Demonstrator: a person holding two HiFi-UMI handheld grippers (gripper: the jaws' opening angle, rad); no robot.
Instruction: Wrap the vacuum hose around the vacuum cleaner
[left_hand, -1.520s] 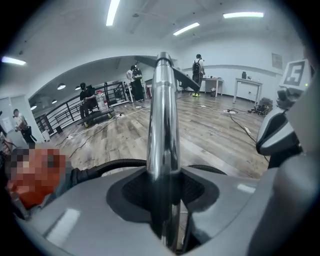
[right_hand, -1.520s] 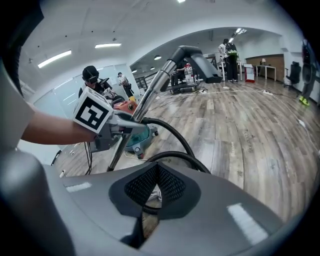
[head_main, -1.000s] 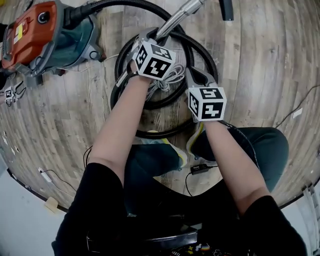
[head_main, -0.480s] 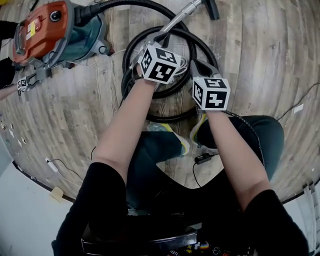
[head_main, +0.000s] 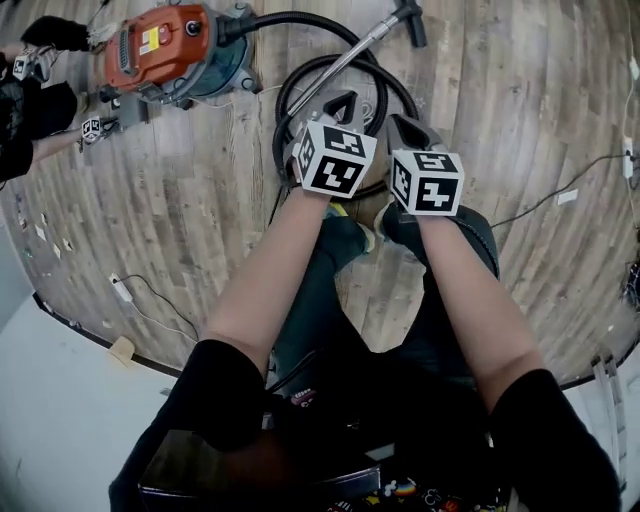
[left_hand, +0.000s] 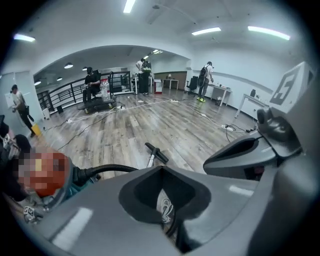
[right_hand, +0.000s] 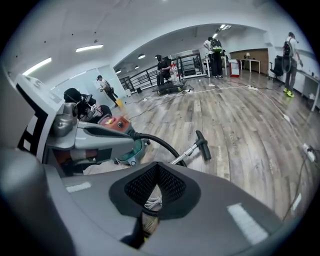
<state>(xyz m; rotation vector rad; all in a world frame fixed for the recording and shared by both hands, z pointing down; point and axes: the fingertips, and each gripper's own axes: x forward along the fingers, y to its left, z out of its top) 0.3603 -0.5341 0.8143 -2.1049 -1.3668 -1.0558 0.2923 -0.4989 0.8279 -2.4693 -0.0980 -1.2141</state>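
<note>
The orange and teal vacuum cleaner (head_main: 165, 50) (right_hand: 117, 125) stands on the wood floor at the upper left. Its black hose (head_main: 300, 20) (left_hand: 107, 169) (right_hand: 160, 142) arcs off it into a coil (head_main: 385, 85) lying on the floor. The metal wand (head_main: 355, 55) (right_hand: 189, 150) lies across the coil, its black nozzle (head_main: 410, 20) (left_hand: 156, 154) at the far end. My left gripper (head_main: 343, 97) (left_hand: 162, 169) and right gripper (head_main: 405, 122) (right_hand: 159, 165) hover side by side above the coil, both jaws shut with nothing visibly held. A white cord bundle (left_hand: 165, 210) (right_hand: 152, 202) shows below through the jaw cutouts.
A second person (head_main: 30, 110) crouches beside the vacuum at the far left. A power strip with cable (head_main: 120, 290) lies at the lower left, and another cable (head_main: 560, 195) runs at the right. My shoes (head_main: 350, 215) stand just below the coil. People and railings stand far down the hall (left_hand: 145, 75).
Both grippers have risen away from the hose coil and drawn closer together. The vacuum, coil and wand now look smaller and sit further right in the head view.
</note>
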